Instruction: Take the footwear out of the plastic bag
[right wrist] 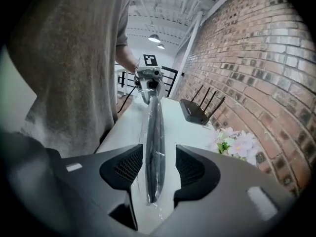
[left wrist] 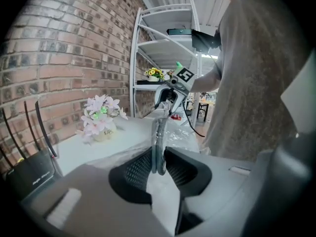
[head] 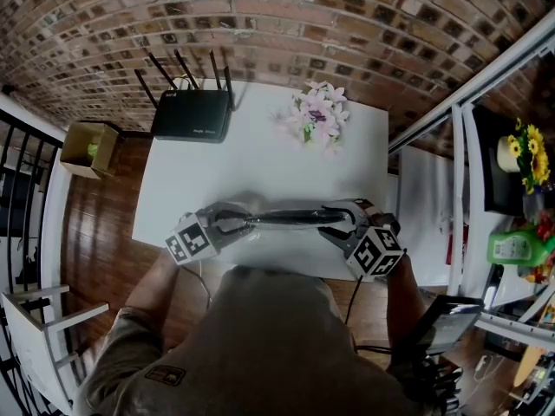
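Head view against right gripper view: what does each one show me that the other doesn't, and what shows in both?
Only the head view: the tan box on the floor left of the table, and the right gripper seen from outside with its marker cube. Only the right gripper view: its jaws stand apart, with a gap on either side of the bagged footwear, so they are not pressing on it. Both: the left gripper at the bag's other end, the router and the flowers.

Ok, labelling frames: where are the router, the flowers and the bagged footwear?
router (head: 192,115), head view, black body top.
flowers (head: 318,113), head view, blossom centre.
bagged footwear (head: 286,217), head view, dark middle stretch.
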Demonstrator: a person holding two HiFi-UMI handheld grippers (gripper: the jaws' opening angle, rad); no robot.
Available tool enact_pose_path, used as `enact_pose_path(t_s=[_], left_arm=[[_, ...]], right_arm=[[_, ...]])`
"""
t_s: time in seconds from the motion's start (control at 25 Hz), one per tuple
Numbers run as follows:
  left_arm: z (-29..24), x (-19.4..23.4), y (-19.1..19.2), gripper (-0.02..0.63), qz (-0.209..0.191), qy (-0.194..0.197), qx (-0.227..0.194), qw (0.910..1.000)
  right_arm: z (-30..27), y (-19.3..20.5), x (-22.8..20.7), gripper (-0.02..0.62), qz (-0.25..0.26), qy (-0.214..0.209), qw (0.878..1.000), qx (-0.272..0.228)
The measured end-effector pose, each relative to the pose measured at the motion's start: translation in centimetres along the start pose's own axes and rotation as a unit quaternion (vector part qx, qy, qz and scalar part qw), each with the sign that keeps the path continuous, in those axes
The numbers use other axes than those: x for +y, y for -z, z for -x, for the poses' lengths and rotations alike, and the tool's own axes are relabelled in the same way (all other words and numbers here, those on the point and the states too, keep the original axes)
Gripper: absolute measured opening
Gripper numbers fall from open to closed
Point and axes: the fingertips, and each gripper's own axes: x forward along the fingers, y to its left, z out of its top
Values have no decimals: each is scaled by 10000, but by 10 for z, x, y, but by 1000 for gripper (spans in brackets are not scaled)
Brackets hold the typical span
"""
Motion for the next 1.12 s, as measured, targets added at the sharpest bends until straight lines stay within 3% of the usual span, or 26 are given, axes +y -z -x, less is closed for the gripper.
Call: enact_pose_path(t_s=[0.16,0.36,0.48,0.6,0.8,1.12], left_arm=[[3,0,1,86,-3,-35,2,10000],[5,1,0,86,-60,-37,11,10000],[5,1,1,86,-91,-19,16,10000],[6,2,1,86,-98,-14,13,9999],[12,4,3,86,-37,-40,-35,10000],[35,14,10,86,155,-178,-122,9996]], right_arm=[[2,19,3,209,-27,-586,9966,577],[0,53,4,187,69,-811,9887,1261],[-2,64,8,115,214,-979,9836,1499],[-5,64,9,52,301,-978,9829,1533],[-5,63,4,14,304,-816,9842,1539],[7,77,-1,13,142,-692,9808,1818]])
